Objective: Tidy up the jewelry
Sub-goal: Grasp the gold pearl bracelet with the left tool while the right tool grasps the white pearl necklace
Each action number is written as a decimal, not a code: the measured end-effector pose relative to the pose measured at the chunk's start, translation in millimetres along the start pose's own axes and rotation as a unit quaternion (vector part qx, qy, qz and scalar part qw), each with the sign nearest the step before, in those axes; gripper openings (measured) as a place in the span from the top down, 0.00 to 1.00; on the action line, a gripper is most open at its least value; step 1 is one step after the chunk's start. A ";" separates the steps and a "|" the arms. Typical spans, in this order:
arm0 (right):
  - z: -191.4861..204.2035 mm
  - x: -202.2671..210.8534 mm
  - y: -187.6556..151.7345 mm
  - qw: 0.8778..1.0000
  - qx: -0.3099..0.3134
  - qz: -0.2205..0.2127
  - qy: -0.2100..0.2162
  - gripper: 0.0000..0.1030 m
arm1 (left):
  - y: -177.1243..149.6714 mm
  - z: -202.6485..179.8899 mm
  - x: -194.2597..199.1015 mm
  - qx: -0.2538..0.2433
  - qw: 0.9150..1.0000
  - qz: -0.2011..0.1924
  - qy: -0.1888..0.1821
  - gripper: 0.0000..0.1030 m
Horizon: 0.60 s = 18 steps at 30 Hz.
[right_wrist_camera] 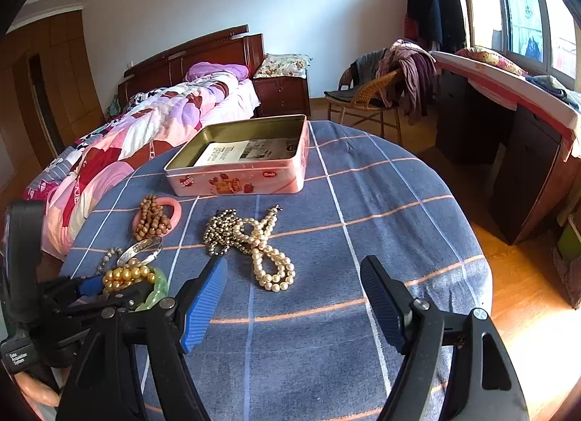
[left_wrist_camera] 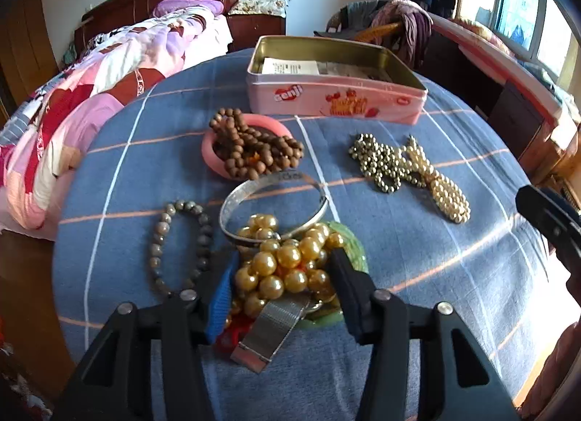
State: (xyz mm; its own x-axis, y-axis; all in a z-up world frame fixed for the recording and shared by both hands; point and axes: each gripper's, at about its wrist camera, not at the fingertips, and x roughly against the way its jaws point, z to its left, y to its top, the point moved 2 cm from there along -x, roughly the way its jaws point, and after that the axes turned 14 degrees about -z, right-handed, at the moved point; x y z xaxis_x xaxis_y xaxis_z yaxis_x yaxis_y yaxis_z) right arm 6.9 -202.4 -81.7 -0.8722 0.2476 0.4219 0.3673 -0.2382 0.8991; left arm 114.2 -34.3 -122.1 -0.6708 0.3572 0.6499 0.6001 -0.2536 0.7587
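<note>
A heap of gold beads [left_wrist_camera: 283,268] lies on a green bangle [left_wrist_camera: 354,250], with a silver mesh watch strap [left_wrist_camera: 268,326] beneath it. My left gripper [left_wrist_camera: 283,276] straddles the heap, and both pads touch the beads. The same gripper shows in the right wrist view [right_wrist_camera: 90,290]. Behind the heap sit a silver bangle [left_wrist_camera: 232,199], a grey bead bracelet [left_wrist_camera: 159,239] and brown wooden beads [left_wrist_camera: 254,152] on a pink ring [left_wrist_camera: 208,148]. My right gripper [right_wrist_camera: 293,262] stands open over the cloth, just short of a pearl strand [right_wrist_camera: 272,265] tangled with metallic beads [right_wrist_camera: 221,228].
An open pink tin [right_wrist_camera: 239,181] with paper inside stands at the far side of the round table, which has a blue checked cloth [right_wrist_camera: 363,203]. A bed lies to the left. A wicker chair with clothes and a desk stand to the right.
</note>
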 end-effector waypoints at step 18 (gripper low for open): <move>-4.2 -14.6 -1.3 1.000 -0.013 0.015 0.006 0.26 | 43.1 31.8 54.7 0.067 0.984 -0.125 -0.106 0.80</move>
State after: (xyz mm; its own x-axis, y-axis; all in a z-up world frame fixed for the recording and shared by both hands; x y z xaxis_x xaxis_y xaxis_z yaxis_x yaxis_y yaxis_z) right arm 17.8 -209.6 -89.6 -0.8645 0.2280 0.4479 0.3860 -0.2696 0.8822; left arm 117.2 2.9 -55.2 -0.7072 0.5761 0.4099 0.4898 -0.0189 0.8716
